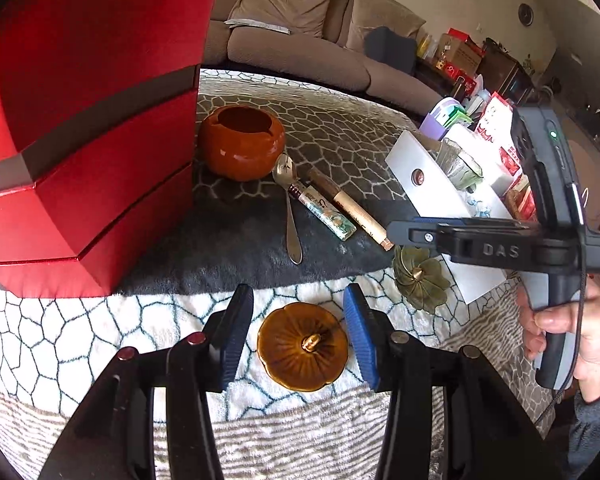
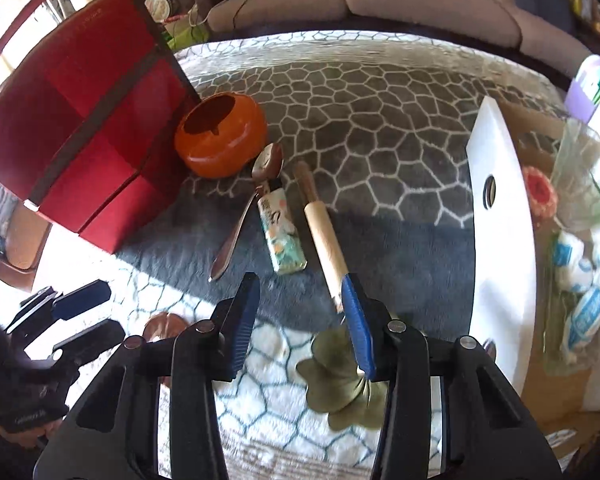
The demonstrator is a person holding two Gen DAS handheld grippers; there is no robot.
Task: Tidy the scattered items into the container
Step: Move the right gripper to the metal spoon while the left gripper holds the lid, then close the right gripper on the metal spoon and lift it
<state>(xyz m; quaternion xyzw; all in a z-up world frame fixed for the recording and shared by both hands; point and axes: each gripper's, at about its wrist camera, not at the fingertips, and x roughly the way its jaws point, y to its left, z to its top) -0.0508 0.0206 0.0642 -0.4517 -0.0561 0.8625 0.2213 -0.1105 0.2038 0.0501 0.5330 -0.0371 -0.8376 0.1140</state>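
The left gripper hangs over the sunlit near part of the blanket, its jaws apart with the brown pumpkin-shaped lid lying flat on the blanket between them; the blue pads stand clear of the lid's rim on both sides, so nothing is grasped.

The right gripper points steeply down, jaws released and empty. The near end of the stick lies just beside its right pad, and the green flower-shaped piece lies on the blanket beneath that same finger; whether the pad touches either cannot be told.

Three long things lie side by side in the shaded middle of the blanket, each with its long axis running from the orange bowl toward the near edge. The spoon has its bowl end next to the orange bowl and its handle pointing to the near edge. The lighter lies just right of it, its dark end close to the spoon's bowl. The stick lies right of the lighter, dark end far, pale end near.

The red box stands at the blanket's left edge, just beside the orange bowl. A white box stands at the right edge.
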